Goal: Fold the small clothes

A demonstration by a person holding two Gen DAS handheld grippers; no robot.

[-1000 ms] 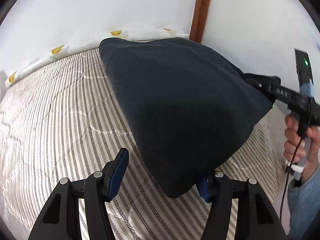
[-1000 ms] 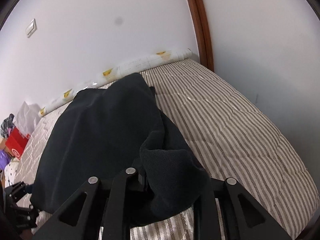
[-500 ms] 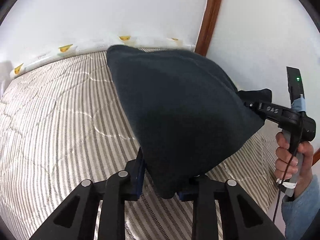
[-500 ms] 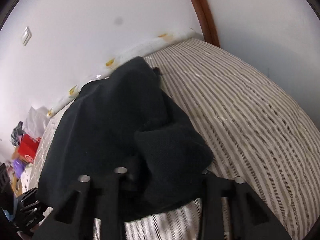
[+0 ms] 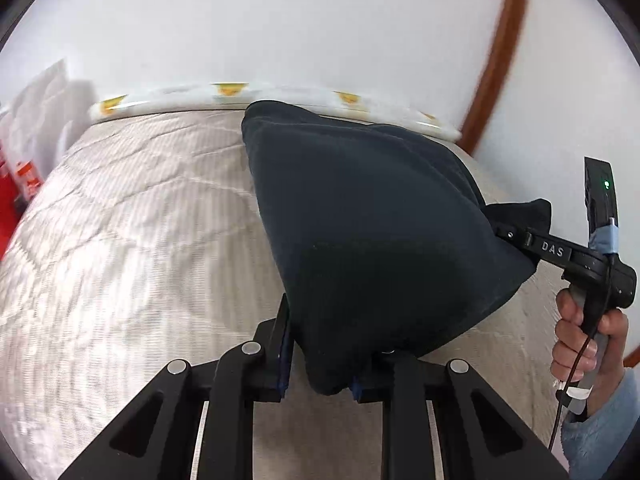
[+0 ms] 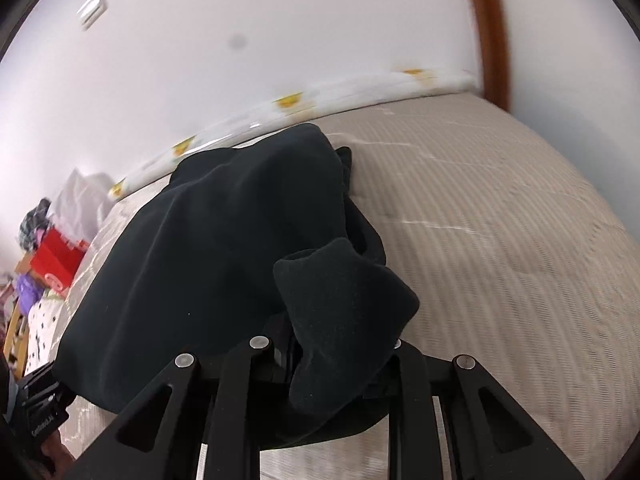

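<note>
A dark navy fleece garment (image 5: 372, 240) hangs stretched between the two tongs above a bed with a beige striped quilted cover (image 5: 132, 240), filling the centre of the left wrist view. The left tongs (image 5: 320, 376), at the bottom centre of that frame, have just been closing and now clench one lower corner of the cloth between their blue-padded fingers (image 5: 285, 356). The right tongs (image 5: 516, 236), at the right edge of the same frame, grasp the opposite corner, a flap of fabric folded over them; a hand (image 5: 588, 336) in a light blue fuzzy sleeve (image 5: 600, 432) grips their handle. In the right wrist view the garment (image 6: 224, 248) spreads from the bottom centre toward the upper left, a bunched lump of it draped over the right tongs (image 6: 332, 356), whose fingertips are hidden by the cloth. A white bolster with yellow prints (image 5: 224, 94) lines the far wall, and a red box (image 6: 56, 260) sits at the left edge
</note>
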